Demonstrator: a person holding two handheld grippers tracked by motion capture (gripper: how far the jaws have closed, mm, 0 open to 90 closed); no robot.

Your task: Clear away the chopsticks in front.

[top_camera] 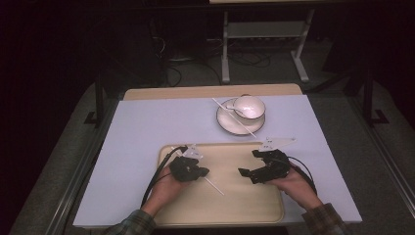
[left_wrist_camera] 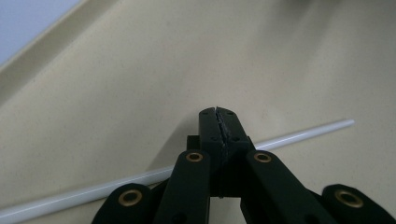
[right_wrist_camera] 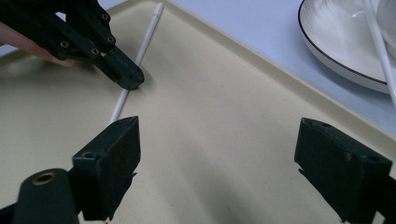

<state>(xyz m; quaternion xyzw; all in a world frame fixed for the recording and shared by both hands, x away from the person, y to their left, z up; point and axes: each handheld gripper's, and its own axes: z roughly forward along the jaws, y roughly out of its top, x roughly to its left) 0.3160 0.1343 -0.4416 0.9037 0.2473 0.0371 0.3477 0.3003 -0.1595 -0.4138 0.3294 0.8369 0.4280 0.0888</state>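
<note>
A: Where is the white stick (top_camera: 213,185) lying?
B: On the tray (top_camera: 244,200), running diagonally, toward its near right; left gripper (top_camera: 204,172) is sitting closed above it; right gripper (top_camera: 243,172) is gaping; saucer (top_camera: 230,125) is standing beyond.

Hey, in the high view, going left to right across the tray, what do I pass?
Left gripper → white stick lying on the tray → right gripper.

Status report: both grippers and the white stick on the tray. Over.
Left gripper shut on white stick, low over tray. Right gripper open, empty. Path unobstructed.
</note>
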